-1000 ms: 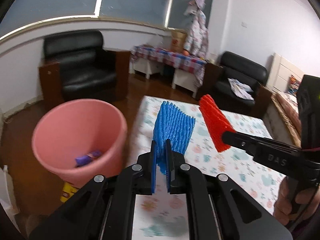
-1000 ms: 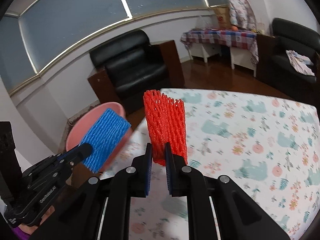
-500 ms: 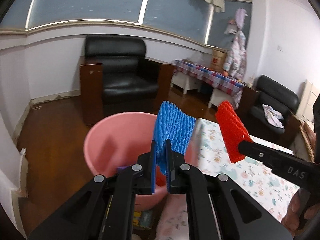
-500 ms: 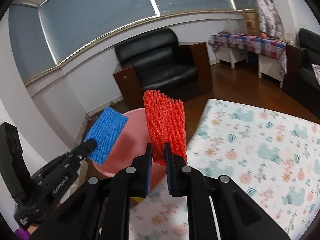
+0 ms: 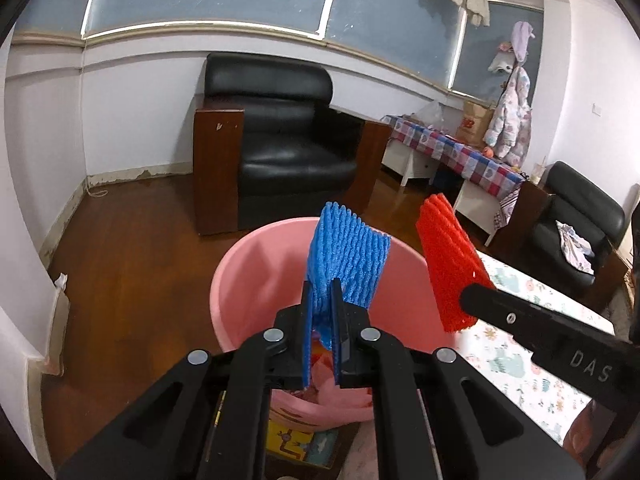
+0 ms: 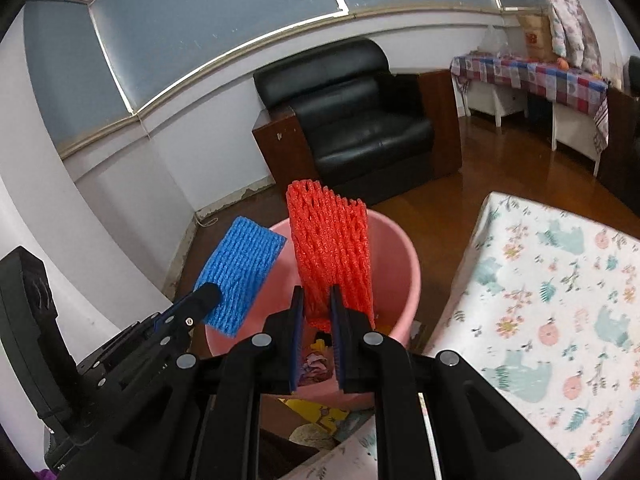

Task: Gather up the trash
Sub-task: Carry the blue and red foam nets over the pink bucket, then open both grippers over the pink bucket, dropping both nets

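1. The left gripper (image 5: 322,312) is clamped on a blue foam net (image 5: 347,258), which stands up from the fingers over the pink bucket (image 5: 240,280).
2. The right gripper (image 6: 316,320) is clamped on a red foam net (image 6: 332,248), also upright, above the same bucket's mouth.
3. The left wrist view shows the right gripper coming in from the right, its red net at the bucket's right rim, near the blue net but apart from it.
4. The right wrist view shows the left gripper from the side, low on the left, with the blue net over the bucket's left rim.
5. Only the right wrist view looks into the bucket past the fingers: scraps of yellow and mixed colour (image 6: 316,354) lie at the bottom. The left wrist view gives only a glimpse of orange there.
6. Only the left wrist view shows a second black chair (image 5: 576,232) far right and clothes hanging (image 5: 510,120) by the window.
7. The bucket stands on the wooden floor (image 5: 132,248), just left of the edge of a mat with a flower and animal print (image 6: 552,292).
8. A black armchair (image 5: 280,140) sits beyond the bucket, with bare floor between them; a table with a checked cloth (image 6: 532,72) stands far right.
9. Left of the bucket the floor runs open to the white wall (image 5: 40,128).
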